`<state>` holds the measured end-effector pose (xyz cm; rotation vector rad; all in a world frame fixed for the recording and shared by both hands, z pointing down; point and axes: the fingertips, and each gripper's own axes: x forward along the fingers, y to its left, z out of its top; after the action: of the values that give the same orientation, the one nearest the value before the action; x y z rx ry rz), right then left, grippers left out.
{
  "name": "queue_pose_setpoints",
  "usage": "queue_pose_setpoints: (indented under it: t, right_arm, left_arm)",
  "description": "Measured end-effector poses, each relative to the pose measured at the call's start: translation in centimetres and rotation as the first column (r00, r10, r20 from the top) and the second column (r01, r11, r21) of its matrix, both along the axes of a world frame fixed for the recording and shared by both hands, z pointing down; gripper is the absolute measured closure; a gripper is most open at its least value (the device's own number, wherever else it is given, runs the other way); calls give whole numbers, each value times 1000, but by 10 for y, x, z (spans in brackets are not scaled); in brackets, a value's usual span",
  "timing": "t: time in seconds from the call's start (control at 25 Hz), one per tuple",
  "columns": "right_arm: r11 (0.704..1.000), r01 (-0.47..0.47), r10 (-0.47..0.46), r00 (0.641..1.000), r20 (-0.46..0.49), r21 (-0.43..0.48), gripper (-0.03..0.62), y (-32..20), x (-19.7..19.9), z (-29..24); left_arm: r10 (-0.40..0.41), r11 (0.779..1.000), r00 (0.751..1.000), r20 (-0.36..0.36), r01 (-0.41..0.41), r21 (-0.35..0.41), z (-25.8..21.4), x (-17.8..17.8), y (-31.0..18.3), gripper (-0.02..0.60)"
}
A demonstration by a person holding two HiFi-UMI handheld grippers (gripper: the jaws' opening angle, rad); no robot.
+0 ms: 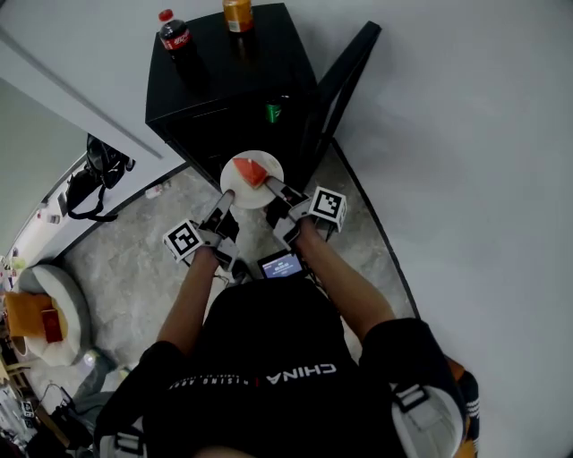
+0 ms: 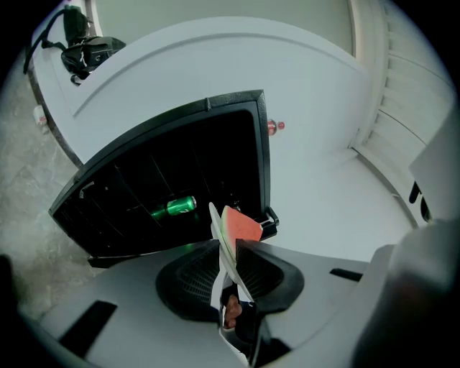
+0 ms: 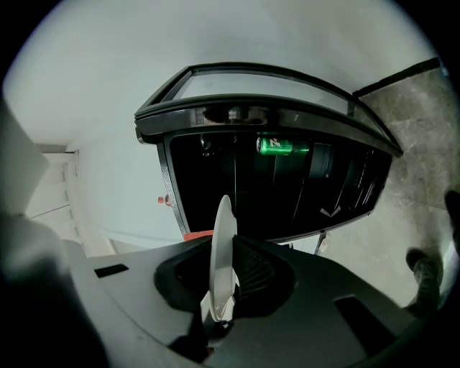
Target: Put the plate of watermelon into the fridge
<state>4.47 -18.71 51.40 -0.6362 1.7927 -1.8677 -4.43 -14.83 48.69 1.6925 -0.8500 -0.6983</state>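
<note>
A white plate (image 1: 236, 190) with a red watermelon slice (image 1: 251, 171) hangs just in front of the open black fridge (image 1: 224, 85). My left gripper (image 1: 224, 202) is shut on the plate's near left rim. My right gripper (image 1: 272, 188) is shut on its right rim. In the left gripper view the plate (image 2: 218, 248) stands edge-on between the jaws, with the watermelon (image 2: 241, 226) beside it. The right gripper view also shows the plate (image 3: 221, 248) edge-on between its jaws. The fridge door (image 1: 345, 72) is swung open to the right. A green can (image 2: 172, 207) lies inside the fridge.
A cola bottle (image 1: 176, 38) and an orange bottle (image 1: 237, 15) stand on the fridge top. A white wall runs along the right. A black bag (image 1: 89, 183) lies on the stone floor at the left, and a round white seat (image 1: 55, 309) is at the lower left.
</note>
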Motion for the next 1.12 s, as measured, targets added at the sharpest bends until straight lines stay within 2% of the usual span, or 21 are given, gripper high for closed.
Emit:
queue_pose_setpoints:
  t: [0.28, 0.52, 0.88, 1.12]
  right_arm:
    - [999, -42, 42, 999, -10, 11, 543, -5, -19, -8]
    - [998, -59, 59, 998, -13, 18, 543, -7, -22, -12]
    - [997, -81, 81, 997, 0, 11, 543, -13, -23, -11]
    - [996, -94, 94, 996, 10, -3, 543, -23, -24, -4]
  left_arm:
    - [59, 998, 998, -9, -58, 24, -10, -20, -7, 518]
    - [87, 995, 996, 15, -88, 43, -14, -22, -8, 515]
    - [113, 993, 994, 6, -113, 26, -10, -25, 1, 486]
    - [146, 989, 989, -6, -146, 7, -5, -15, 7, 472]
